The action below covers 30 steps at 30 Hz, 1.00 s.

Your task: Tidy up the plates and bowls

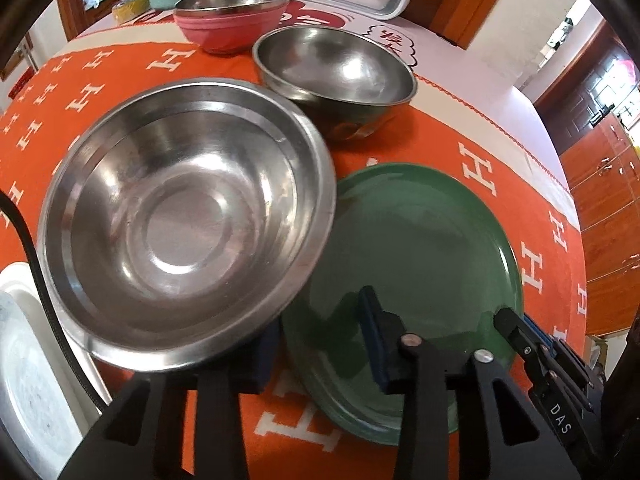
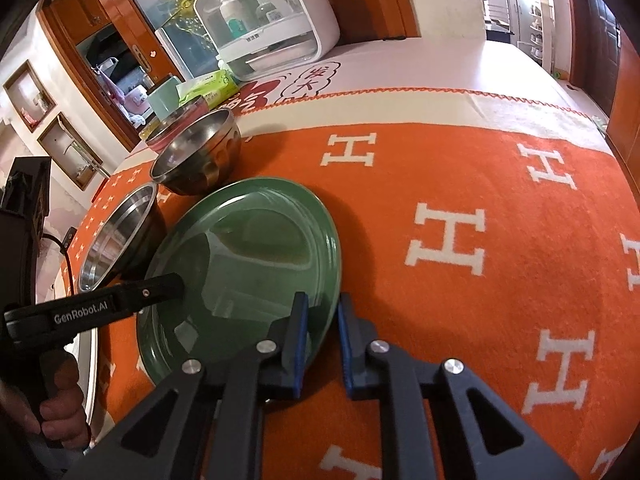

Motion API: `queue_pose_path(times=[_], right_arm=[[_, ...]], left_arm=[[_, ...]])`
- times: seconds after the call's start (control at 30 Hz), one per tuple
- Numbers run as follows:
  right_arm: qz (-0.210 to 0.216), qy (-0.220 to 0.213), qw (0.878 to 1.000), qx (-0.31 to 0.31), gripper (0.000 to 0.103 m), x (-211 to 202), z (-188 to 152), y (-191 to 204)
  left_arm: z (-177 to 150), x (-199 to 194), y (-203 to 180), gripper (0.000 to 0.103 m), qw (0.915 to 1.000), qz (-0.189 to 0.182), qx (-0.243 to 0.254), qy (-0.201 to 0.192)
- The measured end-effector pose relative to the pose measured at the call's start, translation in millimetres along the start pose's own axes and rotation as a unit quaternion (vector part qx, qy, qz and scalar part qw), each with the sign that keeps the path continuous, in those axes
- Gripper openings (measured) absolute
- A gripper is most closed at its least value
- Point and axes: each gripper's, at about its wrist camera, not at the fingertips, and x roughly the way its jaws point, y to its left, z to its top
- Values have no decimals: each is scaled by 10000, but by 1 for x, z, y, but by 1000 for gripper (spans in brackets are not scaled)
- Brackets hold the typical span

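We see the green plate (image 2: pixel 244 264) at centre-left of the right wrist view, on the orange cloth (image 2: pixel 460 200); the right gripper (image 2: pixel 322 336) is clenched on the plate's near rim. In the left wrist view the steel bowl (image 1: pixel 188 220) fills the left half, and the left gripper (image 1: pixel 316 344) grasps its near rim, one finger hidden under it. A second steel bowl (image 1: pixel 336 68) sits at upper centre, with the pink bowl (image 1: pixel 228 28) holding a steel insert behind it.

The steel bowl (image 1: pixel 188 224) hides the left gripper's (image 1: pixel 320 344) left finger, and the white tray (image 1: pixel 28 360) beside it is cut off.
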Motion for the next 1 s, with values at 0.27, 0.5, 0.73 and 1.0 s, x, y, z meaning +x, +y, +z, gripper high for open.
queue_pose_path(times=[0.27,0.5,0.73,1.0], right_arm=[[-59,-17,9995,322,14,-18,-6,-10],[-41,-166,9993,329,14,-41,-14,-7],[-29,-287,9996,34,14,-62,-22,6],[-77,-481,9973,-542,14,-88,-32,35]], left_arm=[[-7,-13,-2,22,9997,-128,189,47],[-15,-35,-13,22,9988,-151,467,-63],[-27,-61,-10,22,9987,-220,417,-190],[-46,-98,4,22,9978,-303,331,-481]])
